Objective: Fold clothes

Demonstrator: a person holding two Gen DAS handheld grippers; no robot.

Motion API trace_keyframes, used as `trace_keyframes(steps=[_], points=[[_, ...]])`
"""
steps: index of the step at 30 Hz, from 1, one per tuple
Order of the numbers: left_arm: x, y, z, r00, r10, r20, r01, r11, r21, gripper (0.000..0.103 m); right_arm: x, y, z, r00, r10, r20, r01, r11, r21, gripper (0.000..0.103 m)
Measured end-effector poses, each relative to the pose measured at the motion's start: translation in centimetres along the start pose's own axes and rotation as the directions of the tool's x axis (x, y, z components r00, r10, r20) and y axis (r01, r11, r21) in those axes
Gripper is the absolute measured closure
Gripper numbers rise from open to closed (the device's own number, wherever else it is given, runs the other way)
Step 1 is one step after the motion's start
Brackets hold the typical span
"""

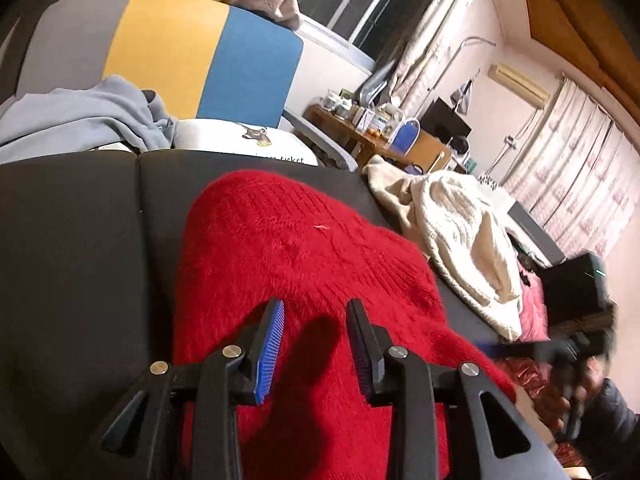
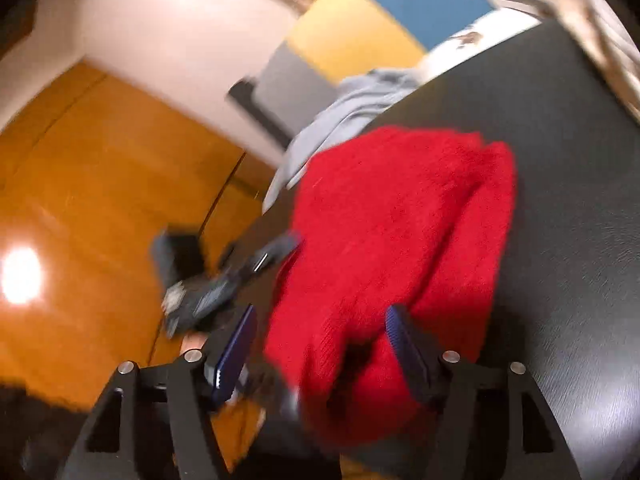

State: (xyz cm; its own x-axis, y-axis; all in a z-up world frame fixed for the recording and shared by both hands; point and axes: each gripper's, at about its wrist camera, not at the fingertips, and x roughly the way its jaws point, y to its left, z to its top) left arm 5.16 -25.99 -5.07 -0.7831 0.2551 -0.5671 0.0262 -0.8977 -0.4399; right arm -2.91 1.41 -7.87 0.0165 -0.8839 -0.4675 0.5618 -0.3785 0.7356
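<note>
Both jaws open over red sweater (image 1: 304, 264)

home bedroom: curtains (image 1: 572, 168), cluttered desk (image 1: 400, 140).

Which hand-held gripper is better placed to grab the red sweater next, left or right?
Probably left. The left hand-held gripper is open directly over the fuzzy red knit sweater on the black cushion. The right hand-held gripper, also open, straddles its edge, in a blurred view.
</note>
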Motion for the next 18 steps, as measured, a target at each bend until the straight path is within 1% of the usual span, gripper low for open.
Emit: trace_keyframes(steps=[1,3,4,6,7,9,10,12,13,15,16,18], points=[[0.2,0.0,0.2,1.000,-0.004,-0.001,0.004,1.000,-0.003,0.071,0.3,0.6,-0.5,1.000,-0.013,-0.020,0.012,0.999,-0.032,0.036],[0.6,0.0,0.5,1.000,-0.010,-0.001,0.010,1.000,-0.007,0.071,1.4,1.7,-1.6,0.995,-0.073,-0.065,0.067,0.993,-0.101,0.066],[0.7,-0.2,0.7,1.000,-0.006,0.000,0.006,1.000,-0.004,0.071,2.0,2.0,-2.2,0.991,-0.099,-0.088,0.089,0.990,-0.114,0.098],[0.3,-0.8,1.2,1.000,-0.010,0.015,0.010,1.000,0.003,0.071,2.1,2.4,-2.6,0.985,-0.147,-0.093,0.134,0.983,-0.129,0.097],[0.0,-1.3,1.4,0.999,-0.021,0.029,0.021,1.000,0.016,0.071,1.3,2.5,-2.8,0.986,-0.149,-0.078,0.139,0.983,-0.123,0.097],[-0.2,-2.3,1.5,0.998,-0.039,0.046,0.036,0.998,0.046,0.069,-0.8,1.8,-3.7,0.986,-0.156,-0.050,0.151,0.984,-0.089,0.097],[-0.1,-2.7,1.5,0.998,-0.041,0.047,0.038,0.997,0.061,0.069,-1.3,0.8,-4.5,0.982,-0.178,-0.059,0.174,0.983,-0.063,0.097],[1.4,-3.3,1.0,0.999,-0.043,-0.002,0.043,0.996,0.081,0.069,-0.9,-2.1,-6.7,0.957,-0.261,-0.128,0.263,0.965,-0.005,0.097],[2.3,-3.5,0.8,0.999,-0.044,-0.029,0.046,0.995,0.090,0.069,-0.8,-3.1,-7.6,0.957,-0.258,-0.131,0.263,0.964,0.022,0.098],[3.8,-3.9,-0.1,0.998,-0.031,-0.053,0.037,0.994,0.100,0.069,-1.0,-4.4,-8.6,0.966,-0.231,-0.111,0.241,0.968,0.077,0.098],[4.1,-4.0,-0.4,0.999,-0.036,-0.041,0.040,0.994,0.099,0.069,-1.1,-4.3,-8.6,0.966,-0.237,-0.106,0.246,0.967,0.073,0.099],[4.4,-3.9,-0.7,0.999,-0.047,-0.019,0.049,0.995,0.082,0.069,-1.2,-4.0,-8.6,0.963,-0.249,-0.107,0.256,0.965,0.054,0.098]])
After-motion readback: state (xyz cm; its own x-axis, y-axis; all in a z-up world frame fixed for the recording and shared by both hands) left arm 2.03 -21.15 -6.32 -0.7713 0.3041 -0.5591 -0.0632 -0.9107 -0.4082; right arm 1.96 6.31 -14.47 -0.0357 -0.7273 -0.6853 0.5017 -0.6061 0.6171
